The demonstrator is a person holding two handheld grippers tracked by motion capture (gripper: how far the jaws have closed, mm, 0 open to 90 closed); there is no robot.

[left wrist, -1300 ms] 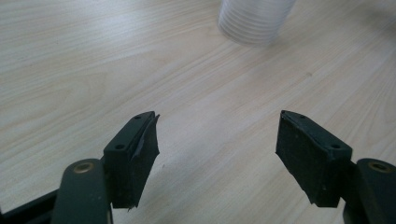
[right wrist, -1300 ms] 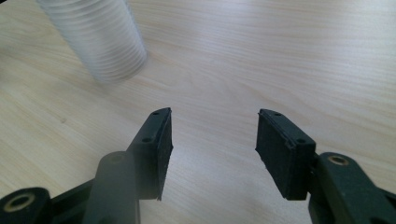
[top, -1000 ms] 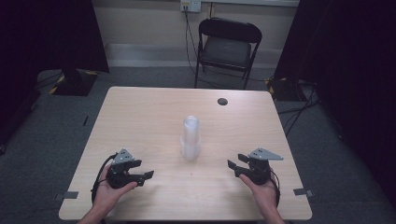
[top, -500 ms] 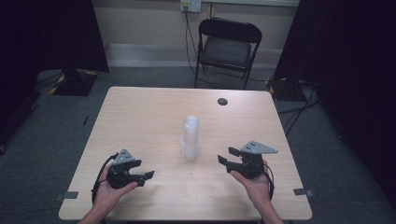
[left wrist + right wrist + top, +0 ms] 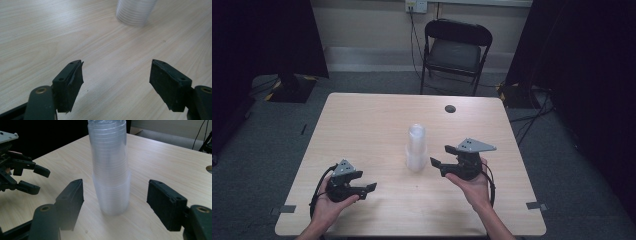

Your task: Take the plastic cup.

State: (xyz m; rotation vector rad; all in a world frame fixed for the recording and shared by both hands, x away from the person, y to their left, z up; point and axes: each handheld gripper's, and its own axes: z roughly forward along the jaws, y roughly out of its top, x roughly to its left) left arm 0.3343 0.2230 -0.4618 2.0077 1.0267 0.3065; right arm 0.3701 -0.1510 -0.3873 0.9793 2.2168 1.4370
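A recording lab is showing here: black curtains [image 5: 262, 40] are flanking a lone table [image 5: 362, 125], folding chair [image 5: 454, 52] behind.

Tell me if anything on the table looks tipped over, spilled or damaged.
Nothing stands out. The stack of clear plastic cups stands upright mid-table, nothing spilled around it. The right tool sits open just beside the stack without touching it; the left tool is open, farther off. The small dark spot near the far edge looks like part of the table.

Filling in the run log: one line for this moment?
right gripper: open, beside cup stack, apart | left gripper: open, empty, near table front
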